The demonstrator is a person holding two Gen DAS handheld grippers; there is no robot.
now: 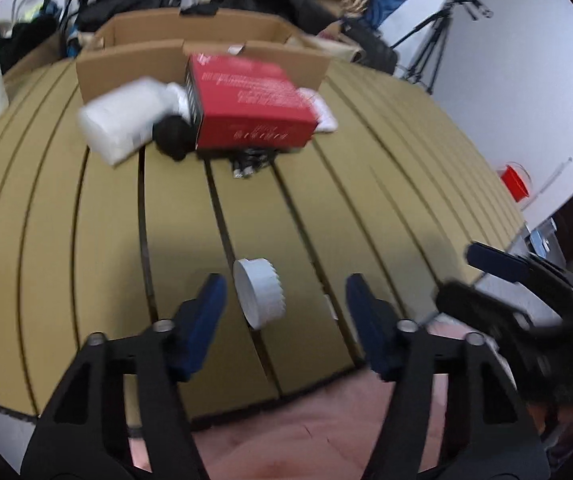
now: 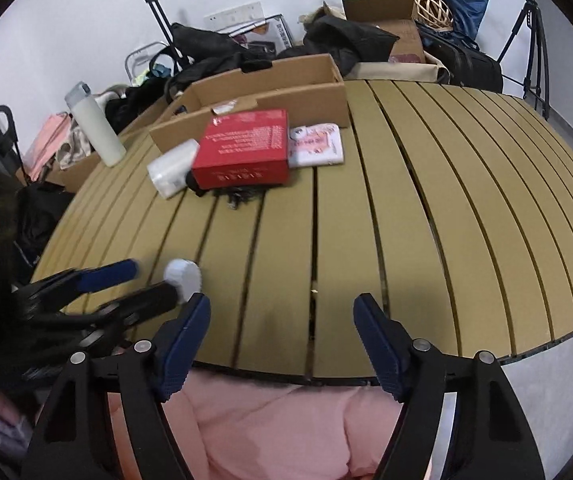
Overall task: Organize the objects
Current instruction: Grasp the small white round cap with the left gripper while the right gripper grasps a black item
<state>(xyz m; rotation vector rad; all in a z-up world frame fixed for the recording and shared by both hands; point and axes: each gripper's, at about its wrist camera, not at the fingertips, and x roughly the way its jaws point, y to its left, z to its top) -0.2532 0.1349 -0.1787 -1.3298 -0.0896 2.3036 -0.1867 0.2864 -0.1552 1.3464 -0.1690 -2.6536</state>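
A small white ribbed cap (image 1: 259, 293) lies on its side on the tan slatted table (image 1: 86, 240), just beyond and between the fingers of my open left gripper (image 1: 285, 300). It also shows in the right wrist view (image 2: 183, 278), next to the left gripper (image 2: 148, 280). My right gripper (image 2: 281, 316) is open and empty near the table's front edge; it shows in the left wrist view (image 1: 466, 276) too. Farther back lie a red box (image 2: 245, 152), a white packet (image 2: 172, 168), a pink-white booklet (image 2: 316, 145) and something black under the box.
An open cardboard box (image 2: 270, 88) stands behind the pile. A white bottle (image 2: 94, 124) stands at the table's left rim. Bags, boxes and a tripod (image 2: 530, 36) crowd the back wall. Pink cloth (image 2: 270, 428) lies below the front edge.
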